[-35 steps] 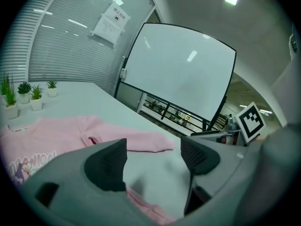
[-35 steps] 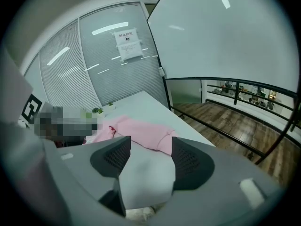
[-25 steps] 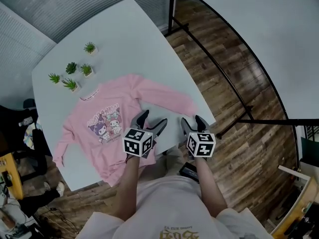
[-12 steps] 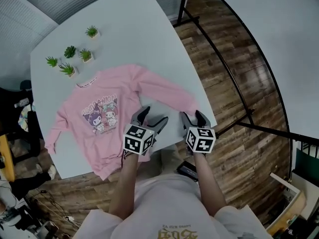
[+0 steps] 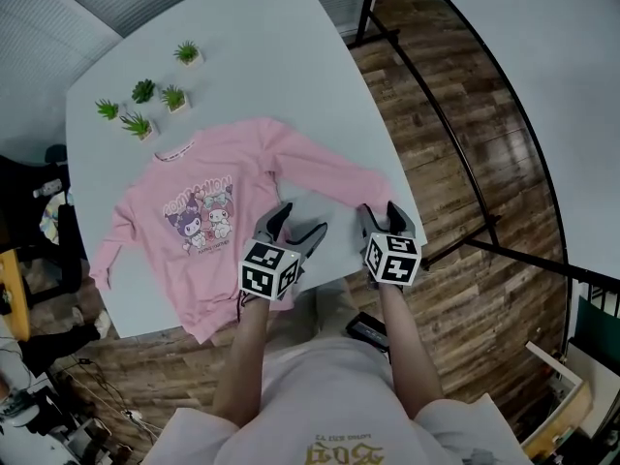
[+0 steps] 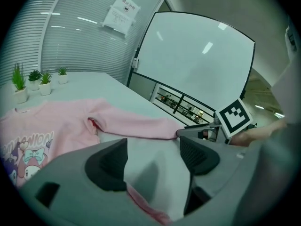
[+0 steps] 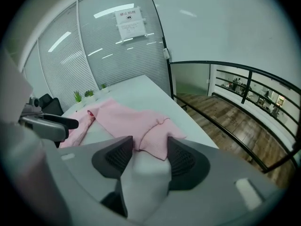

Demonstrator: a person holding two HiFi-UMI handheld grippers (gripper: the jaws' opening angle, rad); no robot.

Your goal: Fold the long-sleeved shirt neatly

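Four potted plants [image 5: 145, 90]: in a cluster at the far left of the table [image 5: 281, 56], well apart from where I'm working
Other sleeve [image 5: 111, 250]: runs down towards the table's left edge, lying flat, nothing near it
Shirt [image 5: 208, 211]: pink, long-sleeved, spread print-up across the near half of the table; I see no fold in it yet
Left gripper [image 5: 298, 223]: jaws wide apart and holding nothing; it hovers by the hem [image 6: 146, 206] at the shirt's near right corner, with bare table showing between the pads in its own view
Right gripper [image 5: 380, 211]: jaws apart, though they have just been narrowing a little; the cuff [image 7: 157, 135] of the right-hand sleeve lies between the pads, not yet pinched
Step in hand: as I judge it, taking that sleeve by the cuff to carry it across the body
Doing it well: I'd come down until both pads straddle the full thickness of the cuff, then close squarely, so the ribbing doesn't slip out on the lift
Left's part: I'd set it on the cloth near the armpit to pin the body while the sleeve swings over
Watch for: the cuff sits close to the table's right edge, so I'd pull inward, never outward
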